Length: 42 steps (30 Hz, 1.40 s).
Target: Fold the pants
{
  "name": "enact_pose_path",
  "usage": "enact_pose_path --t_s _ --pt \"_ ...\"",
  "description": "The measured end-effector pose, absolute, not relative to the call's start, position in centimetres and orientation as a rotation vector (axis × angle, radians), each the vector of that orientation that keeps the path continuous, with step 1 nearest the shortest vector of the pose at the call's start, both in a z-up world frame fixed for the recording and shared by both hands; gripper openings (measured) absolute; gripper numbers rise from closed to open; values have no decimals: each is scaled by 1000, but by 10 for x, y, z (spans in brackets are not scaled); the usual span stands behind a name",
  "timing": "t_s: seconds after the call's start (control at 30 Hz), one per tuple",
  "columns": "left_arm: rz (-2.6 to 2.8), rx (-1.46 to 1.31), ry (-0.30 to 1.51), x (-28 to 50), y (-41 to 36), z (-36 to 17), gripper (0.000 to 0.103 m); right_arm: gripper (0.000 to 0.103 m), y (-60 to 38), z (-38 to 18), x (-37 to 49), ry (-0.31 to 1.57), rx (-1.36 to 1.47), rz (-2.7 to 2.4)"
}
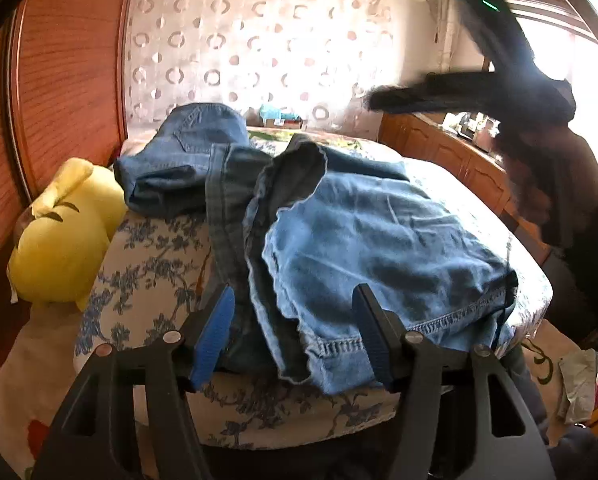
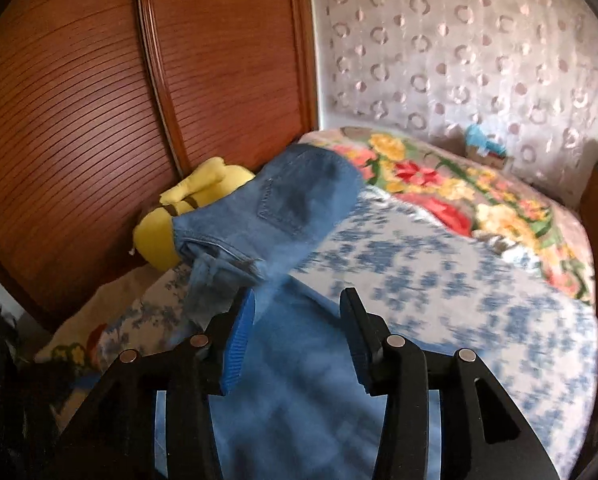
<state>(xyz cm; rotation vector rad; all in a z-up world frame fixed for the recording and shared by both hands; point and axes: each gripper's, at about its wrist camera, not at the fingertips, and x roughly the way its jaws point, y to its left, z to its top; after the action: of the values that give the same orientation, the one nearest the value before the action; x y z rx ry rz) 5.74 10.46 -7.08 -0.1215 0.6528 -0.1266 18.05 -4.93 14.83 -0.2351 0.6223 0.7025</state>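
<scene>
Blue denim pants (image 1: 363, 240) lay folded on the floral-covered bed (image 1: 147, 248), hem nearest both parted grippers.
Left view: left gripper (image 1: 295, 332) straddled the hem, gripping nothing. Right view: right gripper (image 2: 297, 340) hovered parted above denim running away toward the waistband.

We see the pants (image 1: 339, 240) lying across the bed (image 1: 147, 248), their hems at the near edge and their waist end (image 2: 299, 200) farther back. A plush toy (image 1: 63, 236) sits left of them, against the wardrobe doors (image 2: 79, 100). Behind the bed hangs a curtain (image 1: 259, 40); a low cabinet (image 1: 451, 152) stands to its right.
</scene>
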Motion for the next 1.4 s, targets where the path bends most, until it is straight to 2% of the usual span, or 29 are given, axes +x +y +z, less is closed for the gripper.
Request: enact_pose_path --t_s 0.03,0.1,0.3,0.6,0.8,1.07,1.33,1.4 --pt "-129 -123 650 57 103 -69 72 46 -61 147 174 618 -234 695" --pt "-136 -128 635 57 102 -67 78 46 -88 144 158 602 -244 665" --pt "-139 -110 623 62 93 -61 78 46 -152 113 115 635 -228 594" --pt "-147 -74 643 70 75 -63 78 46 -171 60 106 739 -175 564" --pt "-145 -67 659 71 71 -68 78 46 -162 42 148 758 -114 548" --pt "-126 -60 683 77 72 -79 78 46 -155 44 202 778 -43 574" --pt "-112 -77 697 82 79 -89 78 46 -119 37 286 897 32 565" --pt "-115 -77 698 82 78 -90 78 38 -110 36 306 923 60 555"
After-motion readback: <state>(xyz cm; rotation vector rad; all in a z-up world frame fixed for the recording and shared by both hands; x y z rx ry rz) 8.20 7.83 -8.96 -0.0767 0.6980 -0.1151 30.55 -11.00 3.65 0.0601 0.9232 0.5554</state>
